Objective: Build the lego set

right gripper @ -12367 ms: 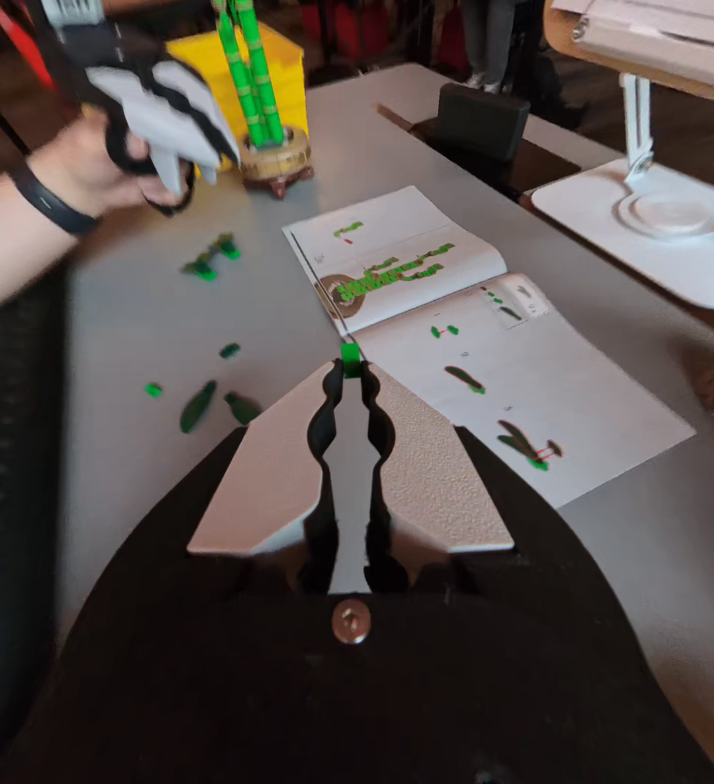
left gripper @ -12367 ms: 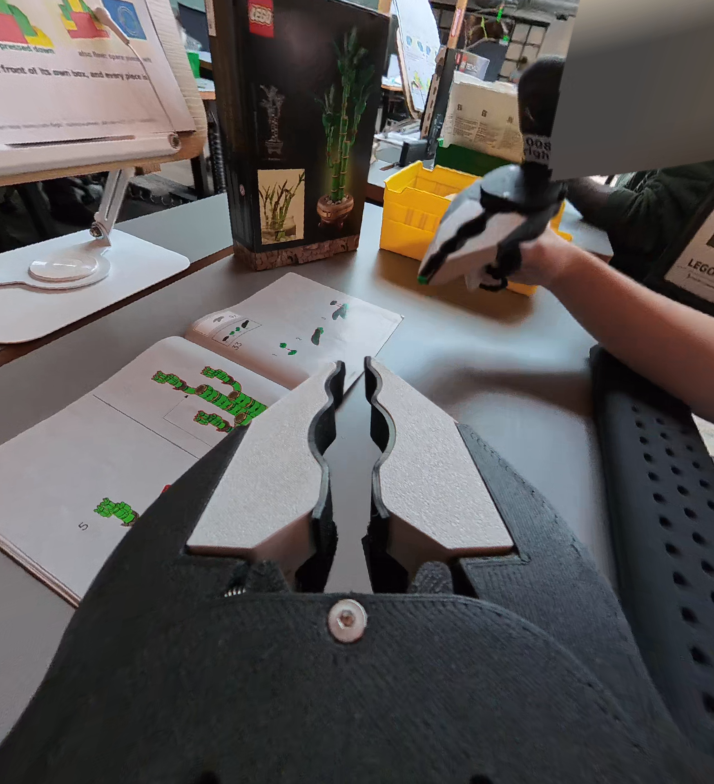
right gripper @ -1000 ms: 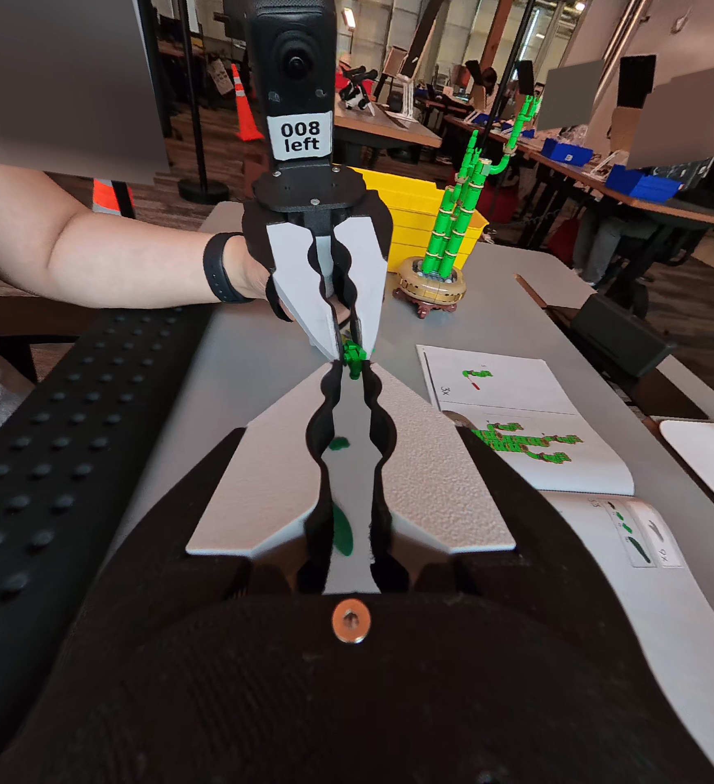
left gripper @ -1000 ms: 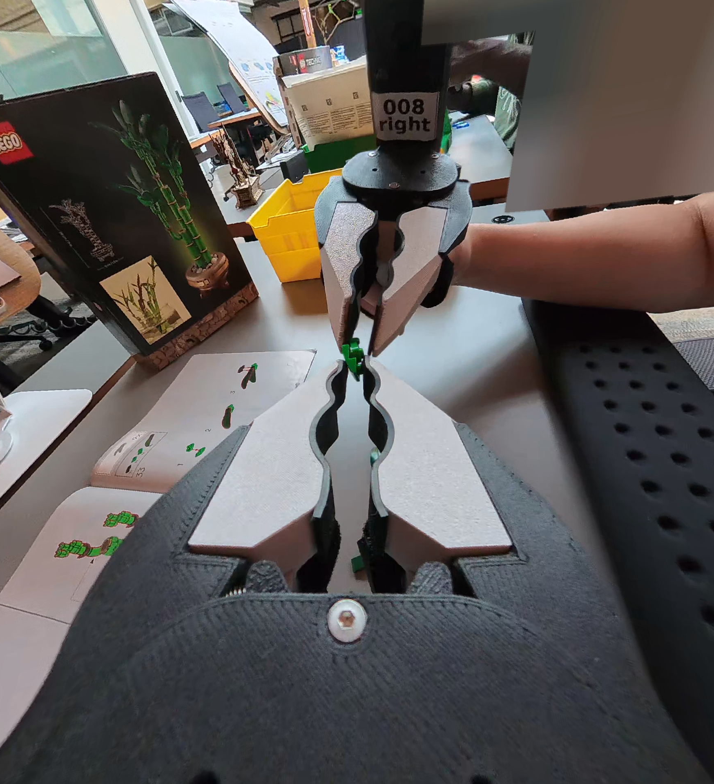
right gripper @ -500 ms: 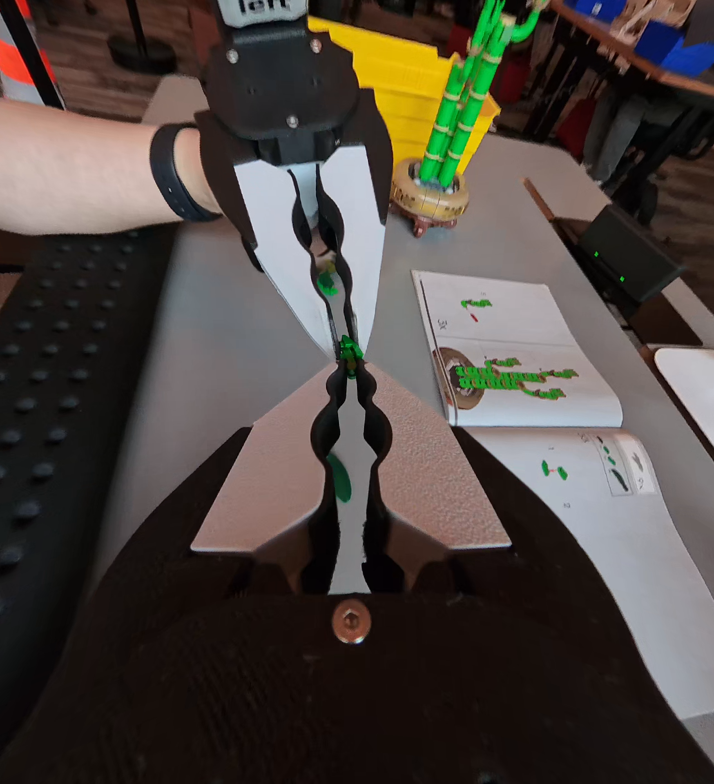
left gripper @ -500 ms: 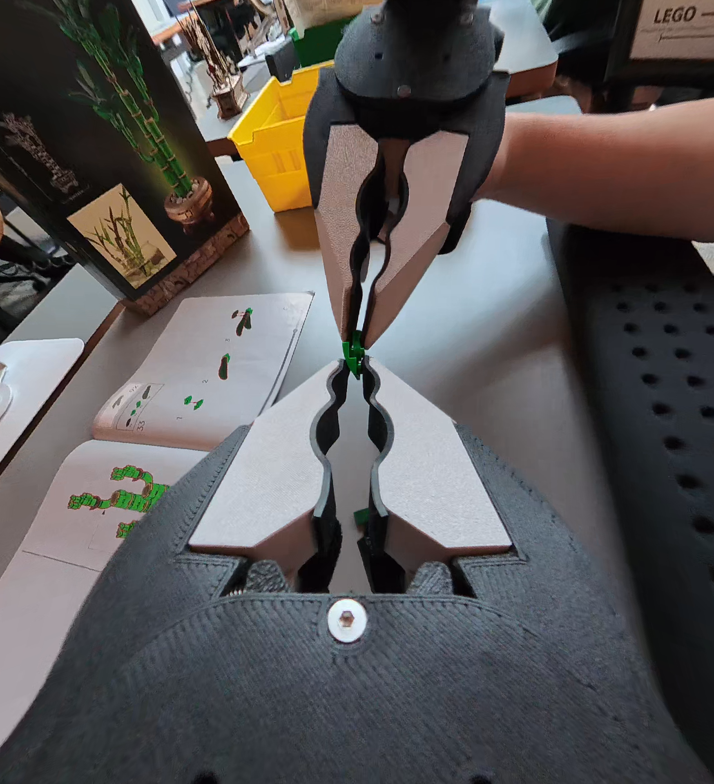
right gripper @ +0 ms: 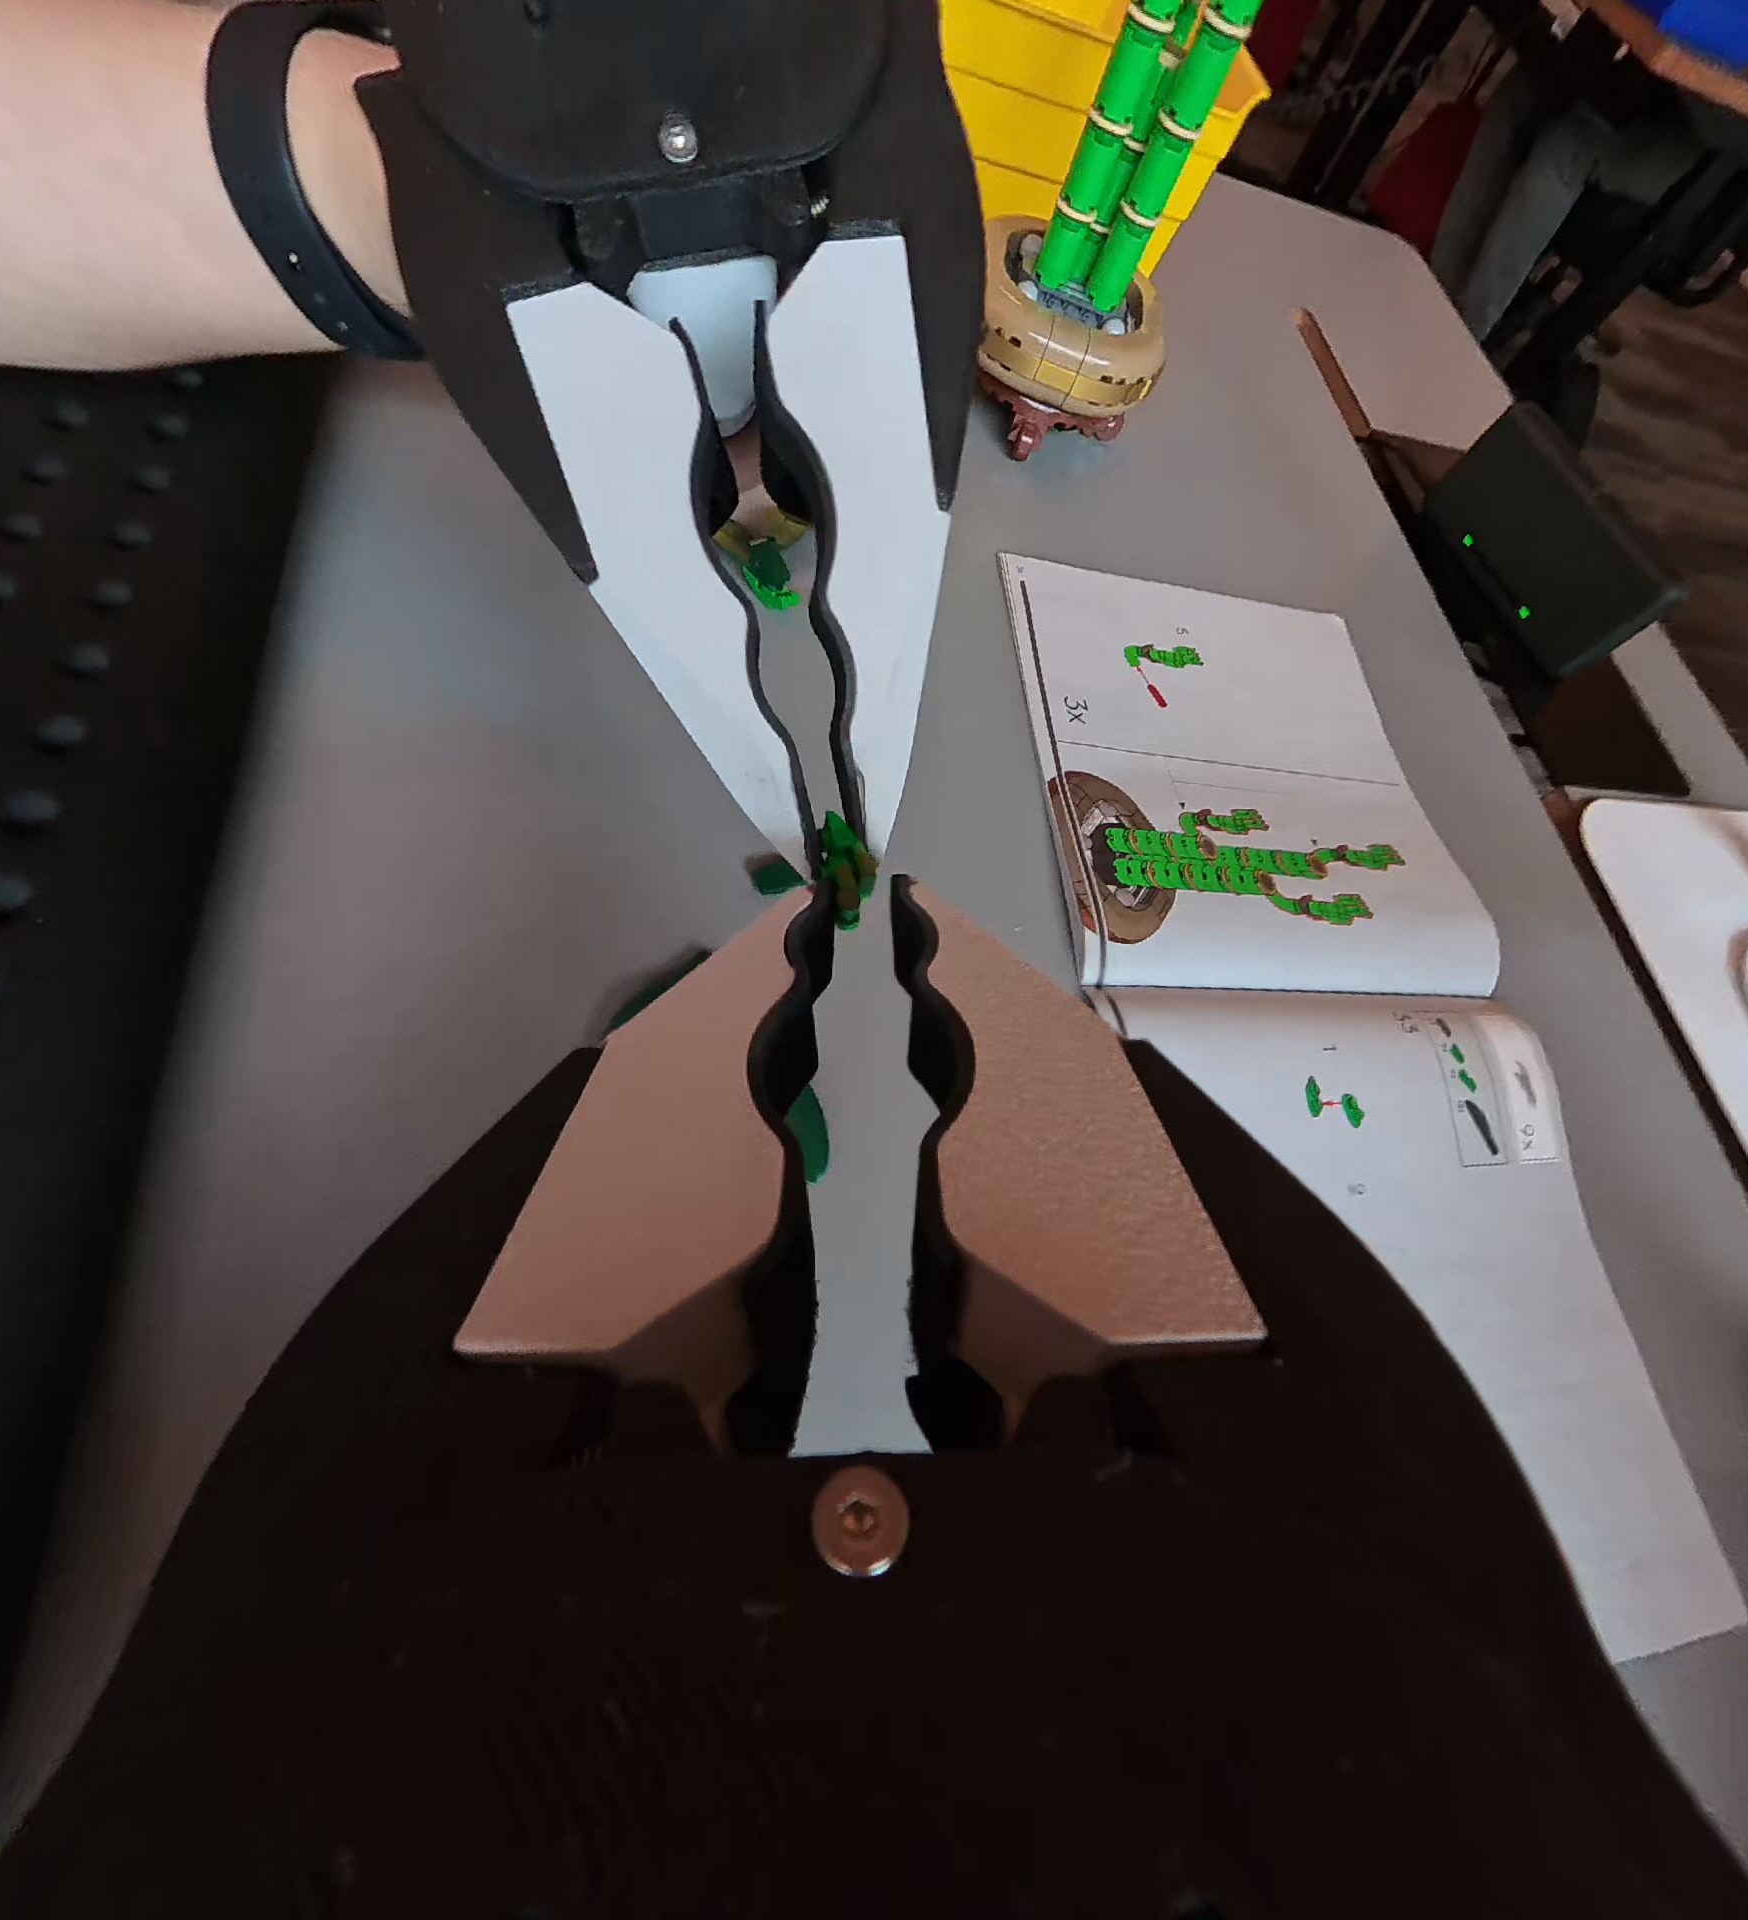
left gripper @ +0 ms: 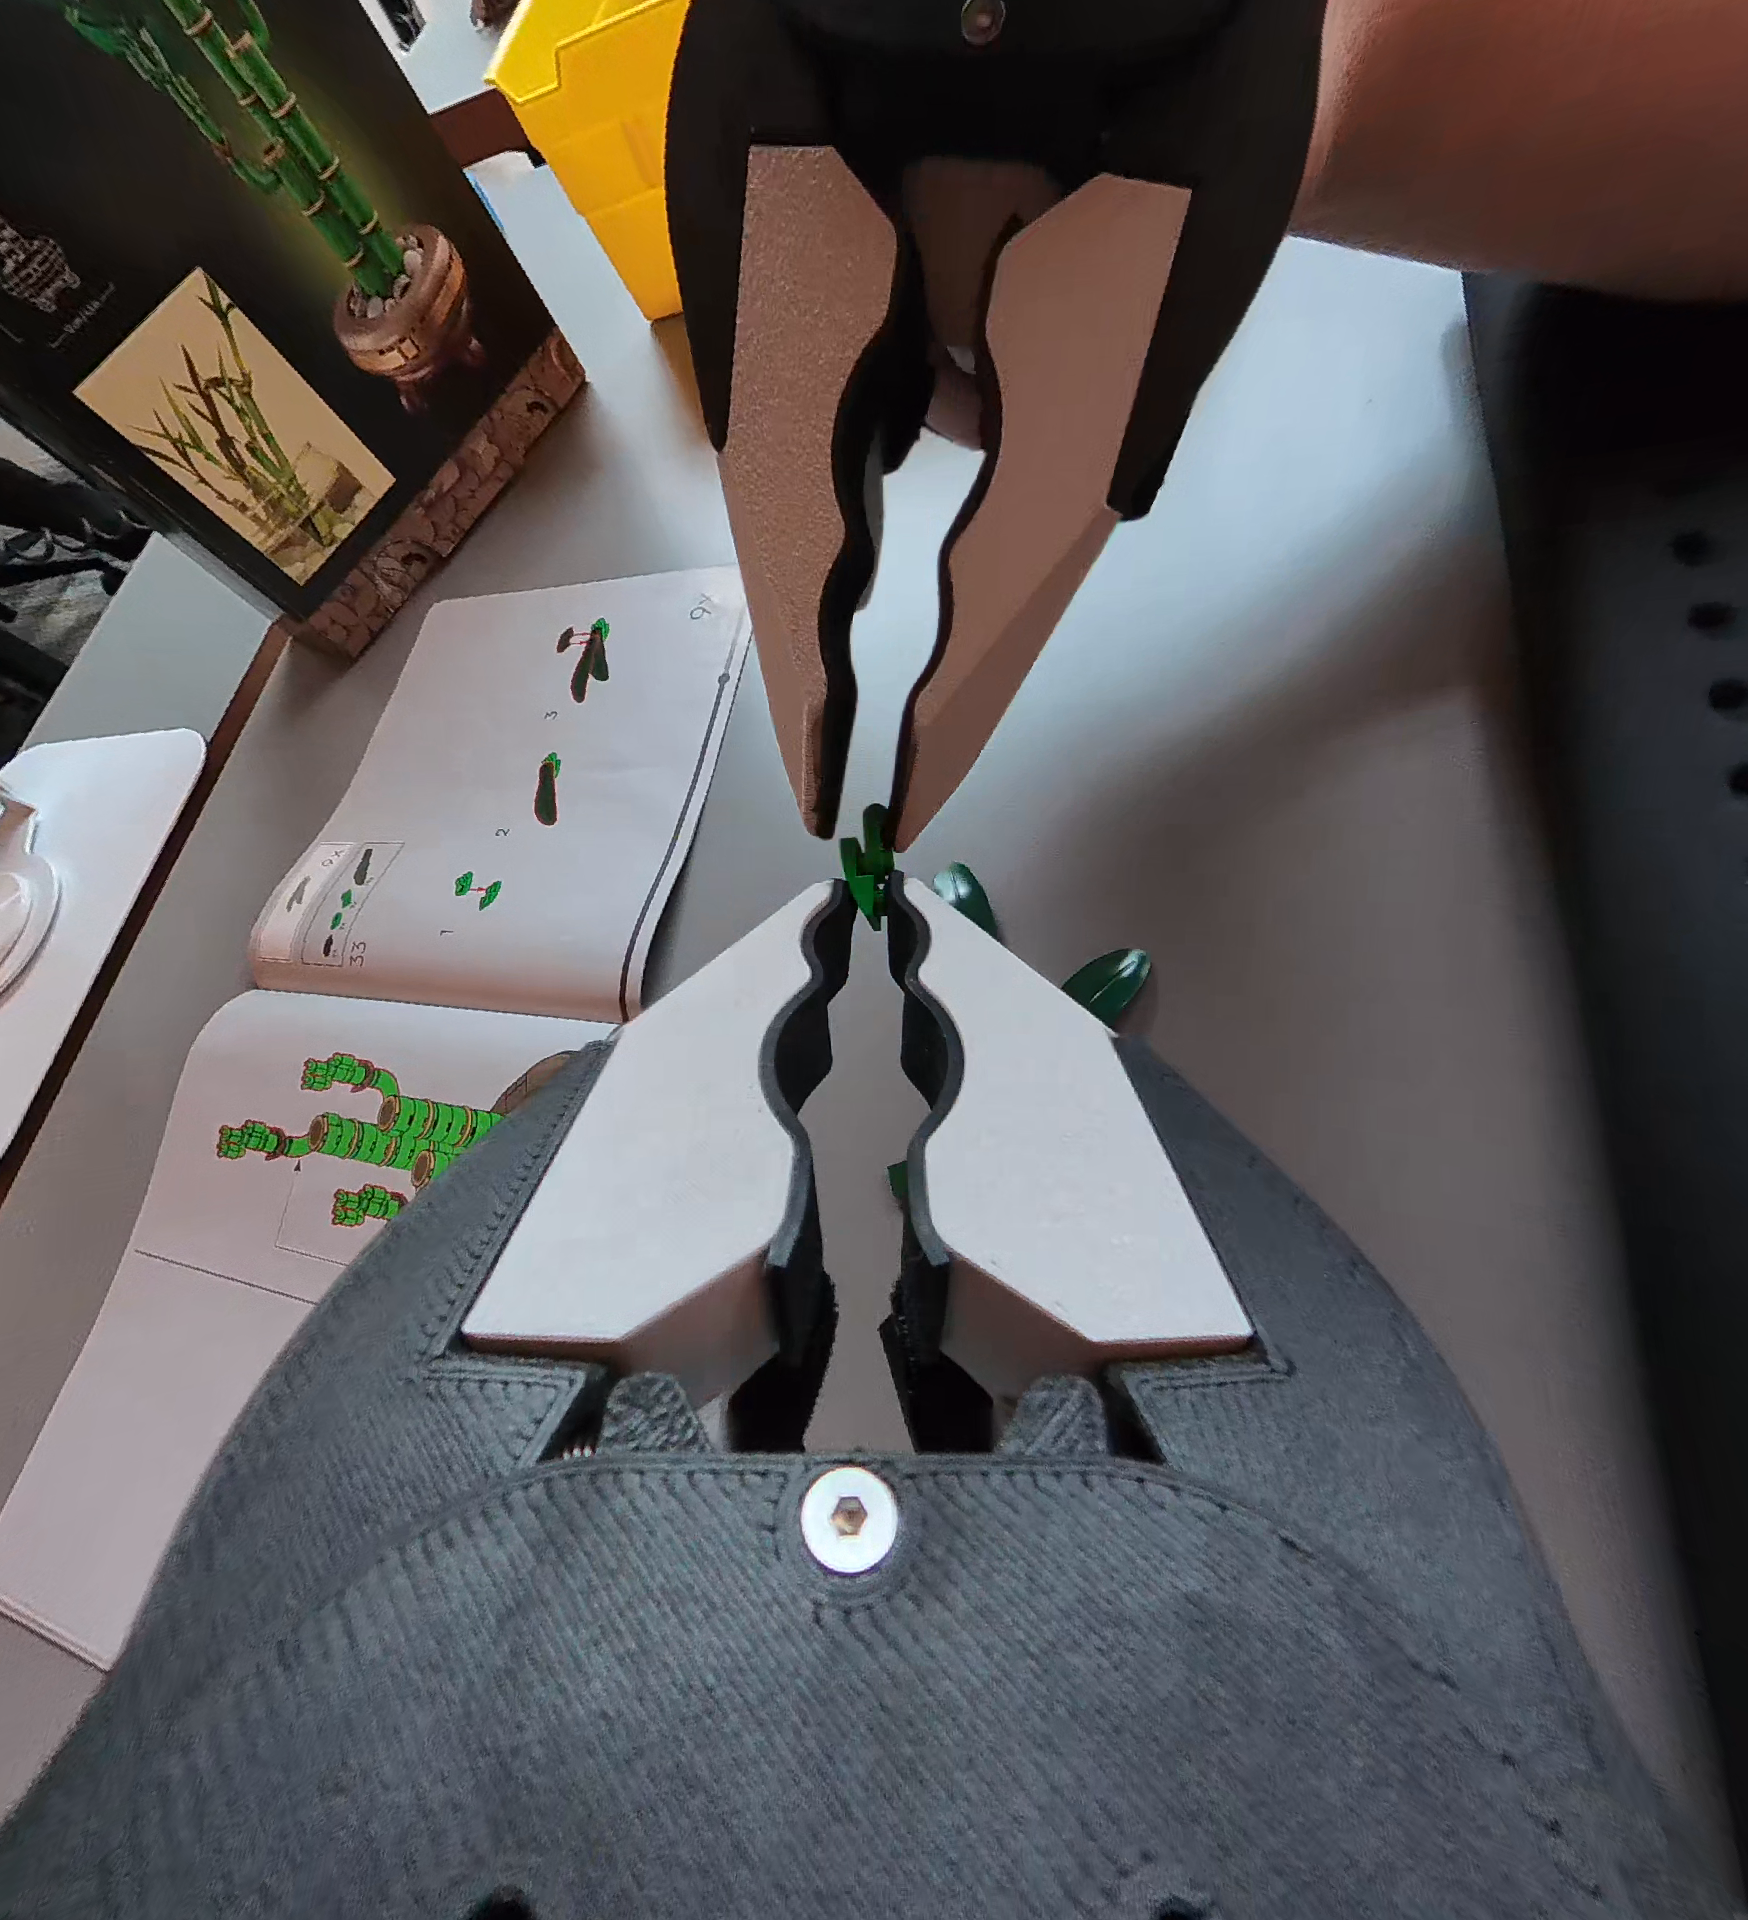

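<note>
**Two hand-held grippers meet tip to tip over a small green piece**

The left hand-held gripper (left gripper: 862,902) is pinched together on a small green lego piece (left gripper: 865,871) at its very tips, above the counter (left gripper: 1265,831). The right hand-held gripper (right gripper: 865,899) faces it nose to nose with its tips a little apart, one touching the same green piece; whether it grips anything of its own I cannot tell. To join well, I judge both should stay in line along one axis, press straight with no twist, and the left clamp should hold firm so the piece does not pivot or pop out. Loose dark green leaves (left gripper: 1109,977) lie on the counter just beyond the left tips; the open instruction booklet (left gripper: 496,831) lies off to its left.
</note>
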`<act>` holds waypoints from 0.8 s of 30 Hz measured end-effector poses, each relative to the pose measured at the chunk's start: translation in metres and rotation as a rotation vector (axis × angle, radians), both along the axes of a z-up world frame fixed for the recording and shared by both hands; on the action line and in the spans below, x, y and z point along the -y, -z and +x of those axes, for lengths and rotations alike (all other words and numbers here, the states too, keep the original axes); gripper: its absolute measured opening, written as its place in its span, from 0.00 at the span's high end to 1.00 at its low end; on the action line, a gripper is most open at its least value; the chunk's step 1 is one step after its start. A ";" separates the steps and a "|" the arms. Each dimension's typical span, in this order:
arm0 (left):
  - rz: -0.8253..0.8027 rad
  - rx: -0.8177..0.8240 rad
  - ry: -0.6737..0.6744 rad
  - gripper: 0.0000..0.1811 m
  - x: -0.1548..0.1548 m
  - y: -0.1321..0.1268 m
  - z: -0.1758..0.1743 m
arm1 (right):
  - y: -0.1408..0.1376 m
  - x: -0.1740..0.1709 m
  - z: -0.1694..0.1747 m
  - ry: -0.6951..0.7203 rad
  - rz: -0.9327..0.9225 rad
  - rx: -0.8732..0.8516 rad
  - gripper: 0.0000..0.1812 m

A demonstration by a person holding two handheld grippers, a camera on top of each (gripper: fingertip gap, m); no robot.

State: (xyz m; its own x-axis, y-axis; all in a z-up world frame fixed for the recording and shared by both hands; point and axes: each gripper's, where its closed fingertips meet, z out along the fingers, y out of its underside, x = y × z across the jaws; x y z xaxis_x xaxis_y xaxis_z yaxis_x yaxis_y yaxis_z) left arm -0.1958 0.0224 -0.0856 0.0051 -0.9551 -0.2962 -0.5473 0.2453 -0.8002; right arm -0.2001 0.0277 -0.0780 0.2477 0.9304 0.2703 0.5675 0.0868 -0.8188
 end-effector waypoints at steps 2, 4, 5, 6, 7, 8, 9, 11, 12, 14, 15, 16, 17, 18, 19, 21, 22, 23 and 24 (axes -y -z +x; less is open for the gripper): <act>0.004 -0.009 0.009 0.97 0.002 0.001 0.000 | 0.000 0.000 0.001 -0.012 0.045 0.013 0.93; 0.013 -0.021 0.021 0.97 0.004 0.003 0.001 | 0.003 0.004 0.000 -0.036 0.043 0.026 0.93; 0.016 -0.026 0.027 0.97 0.005 0.004 0.001 | 0.004 0.007 0.000 -0.051 0.038 0.034 0.94; 0.016 -0.032 0.033 0.97 0.006 0.005 0.001 | 0.005 0.008 0.000 -0.061 0.037 0.040 0.95; 0.019 -0.037 0.037 0.97 0.007 0.006 0.002 | 0.006 0.009 0.000 -0.067 0.034 0.043 0.95; 0.022 -0.040 0.040 0.97 0.007 0.006 0.002 | 0.007 0.010 0.000 -0.073 0.025 0.043 0.95; 0.022 -0.042 0.043 0.97 0.008 0.007 0.002 | 0.007 0.011 0.000 -0.076 0.019 0.041 0.95; 0.023 -0.042 0.045 0.97 0.008 0.007 0.002 | 0.007 0.010 0.001 -0.079 0.015 0.035 0.95; 0.020 -0.043 0.048 0.97 0.009 0.007 0.002 | 0.007 0.011 0.001 -0.081 0.008 0.033 0.95; 0.019 -0.044 0.051 0.97 0.009 0.007 0.003 | 0.008 0.011 0.000 -0.083 0.004 0.032 0.95; 0.018 -0.045 0.055 0.97 0.010 0.008 0.003 | 0.008 0.013 0.001 -0.090 -0.003 0.034 0.95; 0.014 -0.044 0.059 0.97 0.011 0.008 0.003 | 0.008 0.013 0.001 -0.092 -0.009 0.034 0.95; 0.011 -0.042 0.061 0.97 0.011 0.008 0.004 | 0.008 0.013 0.002 -0.092 -0.016 0.033 0.95; 0.011 -0.042 0.062 0.97 0.012 0.008 0.004 | 0.007 0.014 0.003 -0.096 -0.023 0.025 0.95; 0.011 -0.044 0.061 0.97 0.012 0.008 0.004 | 0.005 0.015 0.002 -0.104 -0.031 0.010 0.95; 0.010 -0.049 0.060 0.97 0.011 0.009 0.005 | 0.004 0.016 0.001 -0.108 -0.042 -0.003 0.95; 0.008 -0.050 0.060 0.97 0.011 0.009 0.005 | 0.005 0.016 0.001 -0.109 -0.044 0.003 0.95; 0.005 -0.051 0.059 0.97 0.011 0.010 0.005 | 0.007 0.016 0.001 -0.112 -0.045 0.009 0.94; 0.002 -0.057 0.056 0.97 0.010 0.011 0.005 | 0.008 0.016 0.001 -0.109 -0.045 0.014 0.94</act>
